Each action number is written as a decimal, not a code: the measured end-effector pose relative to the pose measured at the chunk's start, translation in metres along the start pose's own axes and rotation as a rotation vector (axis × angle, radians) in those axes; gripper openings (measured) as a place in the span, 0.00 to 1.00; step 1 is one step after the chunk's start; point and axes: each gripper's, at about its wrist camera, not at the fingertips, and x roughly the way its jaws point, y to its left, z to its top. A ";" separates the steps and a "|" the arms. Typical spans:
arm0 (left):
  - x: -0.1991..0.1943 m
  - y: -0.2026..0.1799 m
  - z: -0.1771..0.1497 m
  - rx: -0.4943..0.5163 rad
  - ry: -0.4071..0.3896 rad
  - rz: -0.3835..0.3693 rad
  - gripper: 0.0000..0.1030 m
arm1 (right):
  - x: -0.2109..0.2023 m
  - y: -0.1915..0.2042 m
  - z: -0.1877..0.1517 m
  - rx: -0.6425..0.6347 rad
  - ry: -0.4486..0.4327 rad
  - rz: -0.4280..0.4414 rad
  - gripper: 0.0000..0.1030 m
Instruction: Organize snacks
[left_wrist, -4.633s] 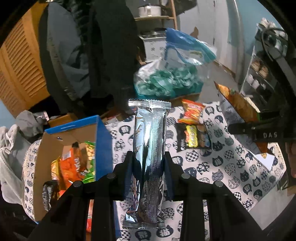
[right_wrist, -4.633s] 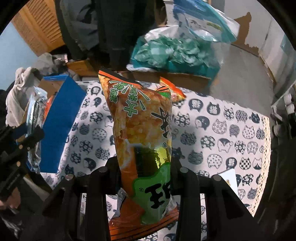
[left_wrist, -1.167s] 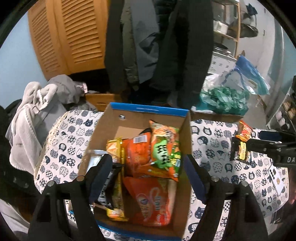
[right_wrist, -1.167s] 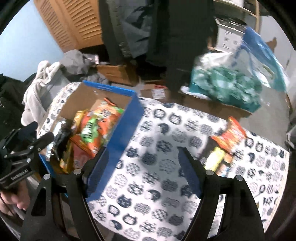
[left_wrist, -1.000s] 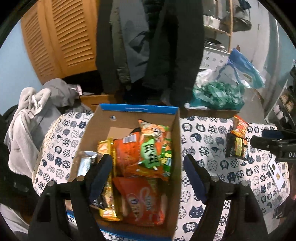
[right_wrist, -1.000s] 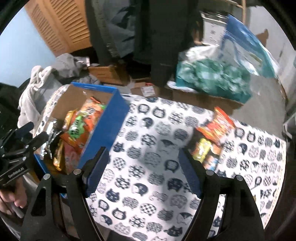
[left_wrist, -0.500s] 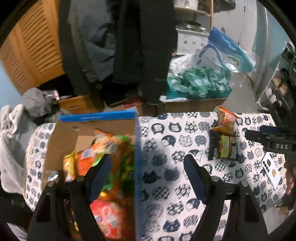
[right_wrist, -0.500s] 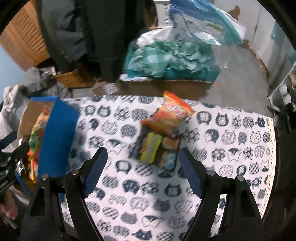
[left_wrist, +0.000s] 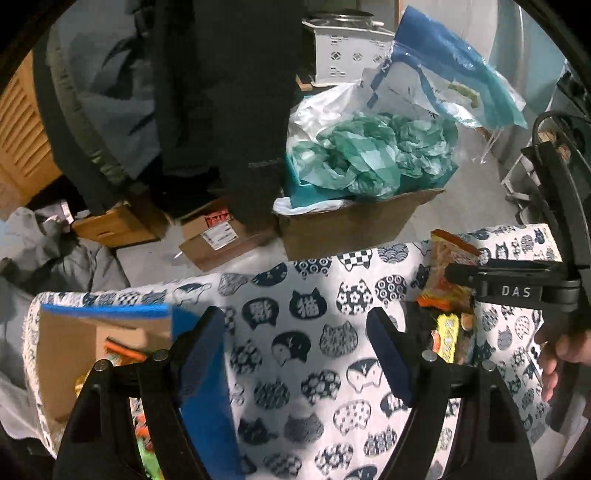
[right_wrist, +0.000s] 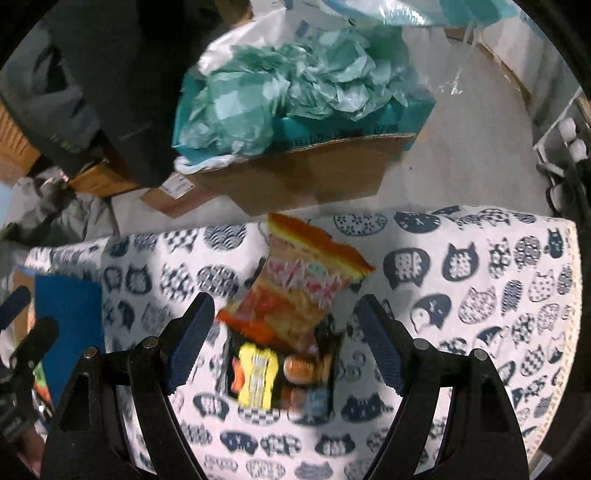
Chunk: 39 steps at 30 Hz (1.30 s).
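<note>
An orange snack bag (right_wrist: 295, 291) lies on the cat-print tablecloth (right_wrist: 480, 295), overlapping a black packet with a yellow label (right_wrist: 273, 373). My right gripper (right_wrist: 284, 343) is open and empty, its jaws on either side of both packs, just above them. My left gripper (left_wrist: 295, 350) is open and empty over bare cloth. The blue-edged cardboard box (left_wrist: 103, 339) holding snacks sits at the left; it also shows in the right wrist view (right_wrist: 70, 325). The two packs also show in the left wrist view (left_wrist: 443, 291), partly hidden by the right gripper (left_wrist: 517, 288).
Beyond the table's far edge stands a cardboard box with teal plastic bags (right_wrist: 295, 110). Smaller boxes (left_wrist: 221, 232) and dark coats (left_wrist: 221, 92) are behind. A wire rack (right_wrist: 561, 147) stands at the right.
Both grippers swung right, away from the box. The right gripper dropped closer to the orange bag and black packet, which now sit between its jaws. Earlier, both grippers held snacks; now both are empty.
</note>
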 end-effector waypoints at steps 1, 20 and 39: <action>0.008 -0.001 0.001 -0.010 0.010 -0.007 0.78 | 0.004 -0.001 0.001 0.012 0.004 -0.010 0.78; 0.042 -0.020 -0.004 -0.033 0.074 -0.049 0.78 | 0.035 -0.001 0.001 -0.007 0.036 -0.034 0.46; 0.053 -0.119 -0.040 0.048 0.165 -0.245 0.87 | -0.029 -0.106 -0.049 -0.014 -0.071 -0.114 0.44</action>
